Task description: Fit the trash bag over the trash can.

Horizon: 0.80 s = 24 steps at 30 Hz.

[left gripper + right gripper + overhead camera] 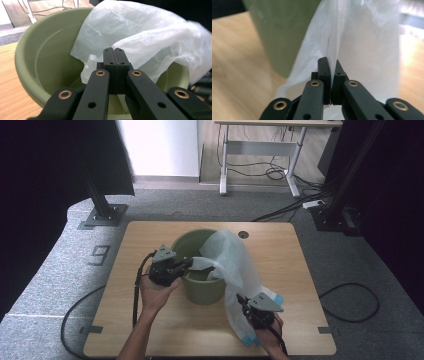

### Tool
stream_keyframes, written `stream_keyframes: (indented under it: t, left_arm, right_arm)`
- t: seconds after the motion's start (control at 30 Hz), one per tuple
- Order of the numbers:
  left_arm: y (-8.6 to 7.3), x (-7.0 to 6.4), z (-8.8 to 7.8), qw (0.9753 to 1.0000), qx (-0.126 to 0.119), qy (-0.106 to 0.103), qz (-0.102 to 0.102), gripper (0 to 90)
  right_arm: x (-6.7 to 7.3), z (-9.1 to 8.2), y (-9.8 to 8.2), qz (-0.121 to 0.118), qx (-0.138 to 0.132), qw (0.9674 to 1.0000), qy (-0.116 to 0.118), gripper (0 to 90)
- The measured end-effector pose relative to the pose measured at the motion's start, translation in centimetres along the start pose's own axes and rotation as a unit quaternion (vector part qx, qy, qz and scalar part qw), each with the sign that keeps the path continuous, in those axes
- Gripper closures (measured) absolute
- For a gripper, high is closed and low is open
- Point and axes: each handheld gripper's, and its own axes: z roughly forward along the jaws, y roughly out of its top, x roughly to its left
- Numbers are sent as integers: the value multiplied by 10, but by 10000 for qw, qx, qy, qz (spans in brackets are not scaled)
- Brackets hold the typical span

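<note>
An olive-green plastic bucket [202, 287] stands upright in the middle of the wooden table [150, 235]. A thin white plastic bag [232, 260] lies over its right rim and hangs down outside to the tabletop. My left gripper [191, 263] reaches over the bucket's near-left rim, shut on an edge of the bag [150, 32] above the bucket's hollow [50, 50]; its tips [114, 51] are pressed together on the film. My right gripper [241, 300], low at the bucket's right, is shut [330, 62] on a fold of the hanging bag [367, 45] beside the bucket wall [282, 30].
Blue patches [278, 298] show at the bag's lower end near the right hand. A round cable hole [243, 234] sits at the table's far edge. On the floor beyond are black stand bases [102, 215], a white desk frame [260, 145] and cables.
</note>
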Motion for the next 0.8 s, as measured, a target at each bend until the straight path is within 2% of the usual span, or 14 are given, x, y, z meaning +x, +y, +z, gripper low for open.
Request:
stream_keyframes:
  t: [0.17, 0.37, 0.43, 0.6, 0.7, 0.8]
  left_arm:
    - [0, 1, -2, 10000, -49, 44, -22, 895]
    - [-1, 5, -4, 10000, -49, 11, -55, 866]
    - [-1, 4, -3, 9999, -77, -79, -16, 752]
    - [0, -7, -3, 9995, -116, -95, 275, 486]
    - [3, -16, -3, 9987, -136, -115, 483, 380]
    - [6, -24, -4, 9976, -208, 12, 661, 304]
  right_arm:
    - [-19, -18, 26, -99, -302, 9994, -163, 886]
    - [-31, -31, 60, -319, -605, 9973, -249, 887]
    - [-32, -32, 68, -403, -652, 9967, -258, 887]
    - [-31, -29, 80, -555, -661, 9960, -215, 887]
    - [-30, -26, 82, -563, -639, 9962, -170, 887]
    - [-30, -23, 82, -578, -596, 9965, -122, 887]
